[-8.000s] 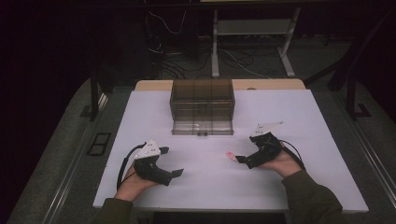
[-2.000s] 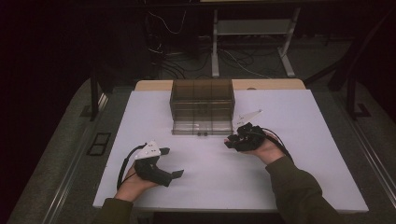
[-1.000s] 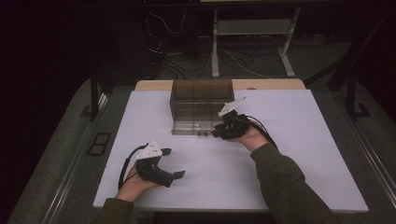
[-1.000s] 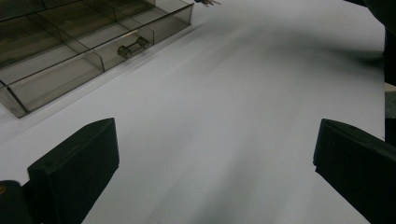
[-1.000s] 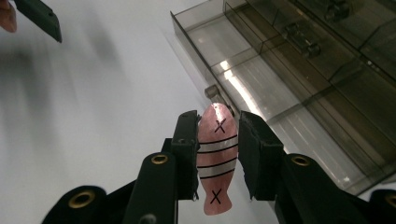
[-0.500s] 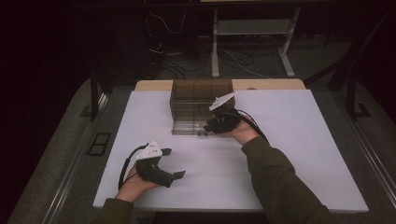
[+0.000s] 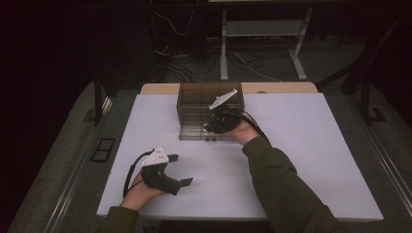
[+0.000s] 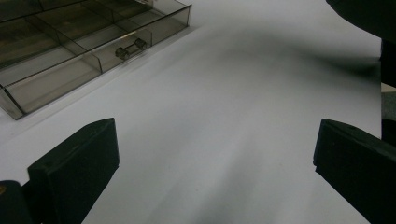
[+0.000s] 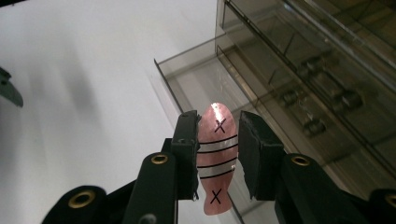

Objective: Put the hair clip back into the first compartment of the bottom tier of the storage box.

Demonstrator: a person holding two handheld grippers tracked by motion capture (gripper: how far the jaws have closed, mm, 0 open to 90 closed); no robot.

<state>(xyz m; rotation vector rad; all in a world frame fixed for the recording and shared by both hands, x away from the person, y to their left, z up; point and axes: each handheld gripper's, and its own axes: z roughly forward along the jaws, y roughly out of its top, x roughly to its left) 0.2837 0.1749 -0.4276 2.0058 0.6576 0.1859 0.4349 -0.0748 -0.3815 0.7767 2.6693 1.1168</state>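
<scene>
Since the smoked clear plastic drawer cabinet (image 9: 299,88) has its bottom drawer (image 9: 196,79) pulled out, right gripper (image 9: 219,154), clamped on the pink fish-shaped lure (image 9: 215,158), hangs over it for a drop; left gripper (image 8: 210,158) parked, jaws apart, holding nothing

Your high view looks down across the tabletop (image 7: 301,145), claw views ride low and close, all sharing the smoky drawer box (image 7: 210,110).
</scene>
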